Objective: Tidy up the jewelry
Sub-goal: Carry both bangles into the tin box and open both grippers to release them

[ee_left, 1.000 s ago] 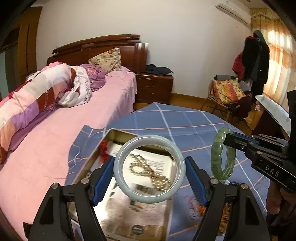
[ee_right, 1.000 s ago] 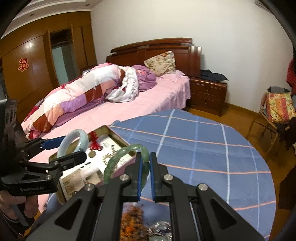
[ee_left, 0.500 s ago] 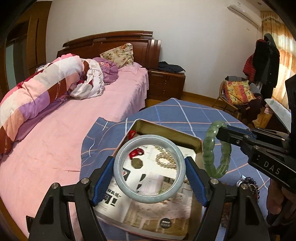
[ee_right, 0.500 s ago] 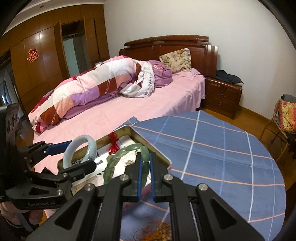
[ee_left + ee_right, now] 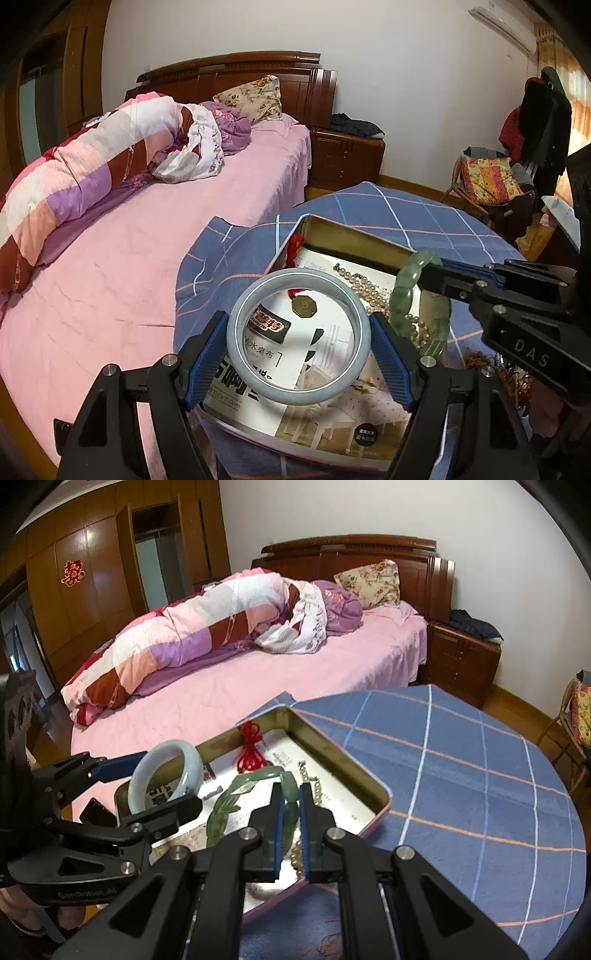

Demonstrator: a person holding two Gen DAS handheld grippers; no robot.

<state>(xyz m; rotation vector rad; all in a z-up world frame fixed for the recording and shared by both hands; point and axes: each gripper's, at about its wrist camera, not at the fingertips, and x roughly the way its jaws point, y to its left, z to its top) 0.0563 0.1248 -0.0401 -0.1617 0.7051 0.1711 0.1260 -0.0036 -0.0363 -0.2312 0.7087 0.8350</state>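
My left gripper [image 5: 298,338] is shut on a pale grey-white jade bangle [image 5: 240,339], held flat above the open metal tin [image 5: 354,238]; the bangle also shows in the right wrist view [image 5: 192,766]. My right gripper [image 5: 290,825] is shut on a green jade bracelet [image 5: 221,812], held over the tin's right side; the bracelet also shows in the left wrist view [image 5: 400,299]. In the tin lie a pearl necklace [image 5: 369,290], a red knot with a brass pendant [image 5: 303,305] and printed paper.
The tin [image 5: 373,781] sits on a round table with a blue checked cloth [image 5: 461,775], near its left edge. A pink bed [image 5: 258,679] lies beyond. Orange beads [image 5: 480,358] lie on the cloth by the tin. A chair [image 5: 487,181] stands at far right.
Both grippers have moved left and forward over the tin, carrying their bangles. The tin's inside now fills more of both views.
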